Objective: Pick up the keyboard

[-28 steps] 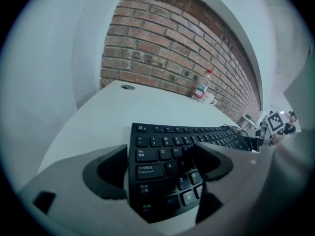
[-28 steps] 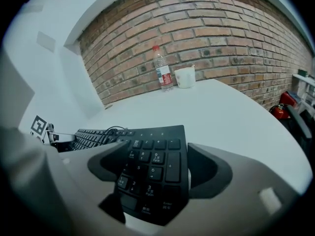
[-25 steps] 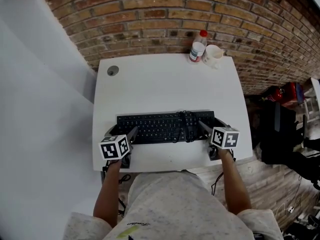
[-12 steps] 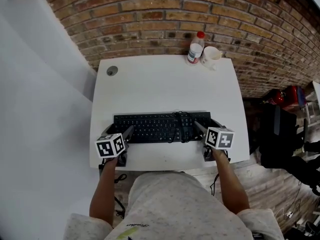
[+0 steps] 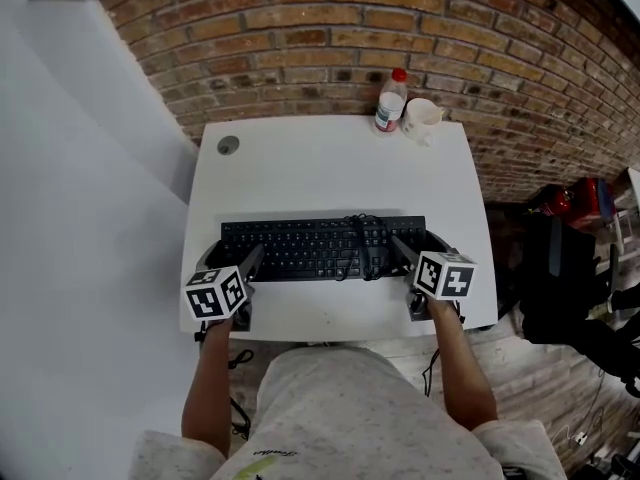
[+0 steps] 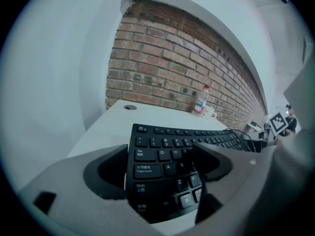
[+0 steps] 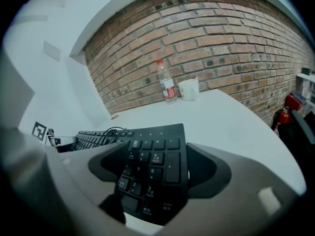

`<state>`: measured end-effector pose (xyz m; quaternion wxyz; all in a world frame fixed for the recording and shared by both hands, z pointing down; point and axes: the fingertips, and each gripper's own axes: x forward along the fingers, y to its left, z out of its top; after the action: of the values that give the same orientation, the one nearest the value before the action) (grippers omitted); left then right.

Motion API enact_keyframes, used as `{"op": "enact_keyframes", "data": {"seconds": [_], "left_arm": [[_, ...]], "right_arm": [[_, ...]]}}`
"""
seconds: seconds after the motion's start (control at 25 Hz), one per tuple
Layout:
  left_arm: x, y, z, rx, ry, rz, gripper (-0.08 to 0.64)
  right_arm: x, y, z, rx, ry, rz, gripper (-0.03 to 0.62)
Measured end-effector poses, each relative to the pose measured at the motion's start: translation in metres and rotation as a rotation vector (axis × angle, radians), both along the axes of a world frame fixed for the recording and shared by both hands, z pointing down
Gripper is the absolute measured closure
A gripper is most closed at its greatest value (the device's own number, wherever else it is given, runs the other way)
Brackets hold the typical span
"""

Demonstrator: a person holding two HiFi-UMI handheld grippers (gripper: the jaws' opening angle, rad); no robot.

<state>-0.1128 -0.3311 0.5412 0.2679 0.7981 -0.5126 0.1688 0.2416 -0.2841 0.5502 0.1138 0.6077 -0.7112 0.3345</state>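
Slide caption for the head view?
Left gripper and right gripper hold opposite ends of the black keyboard at a white desk, bottle and mug behind.

In the head view, both short ends of the black plastic keyboard [image 5: 320, 249] were hidden under the left hand-held gripper [image 5: 233, 260] and the right hand-held gripper [image 5: 420, 247]. In front of the keyboard, the white surface's [image 5: 330, 168] near edge was covered by the person's grey speckled shirt [image 5: 350, 408]. Behind the keyboard, the label on the clear red-capped plastic bottle [image 5: 390, 100] was too small to read. Far right of the keyboard, a red object [image 5: 585, 196] was partly hidden behind black items. In the left gripper view, one jaw covered the keys beyond S.
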Motion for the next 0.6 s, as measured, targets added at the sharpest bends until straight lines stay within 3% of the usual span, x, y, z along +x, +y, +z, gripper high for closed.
{"op": "enact_keyframes", "data": {"seconds": [0.6], "left_arm": [[0.003, -0.003, -0.116, 0.260, 0.059, -0.033, 0.161]], "right_arm": [[0.003, -0.010, -0.120, 0.266, 0.041, -0.015, 0.213]]}}
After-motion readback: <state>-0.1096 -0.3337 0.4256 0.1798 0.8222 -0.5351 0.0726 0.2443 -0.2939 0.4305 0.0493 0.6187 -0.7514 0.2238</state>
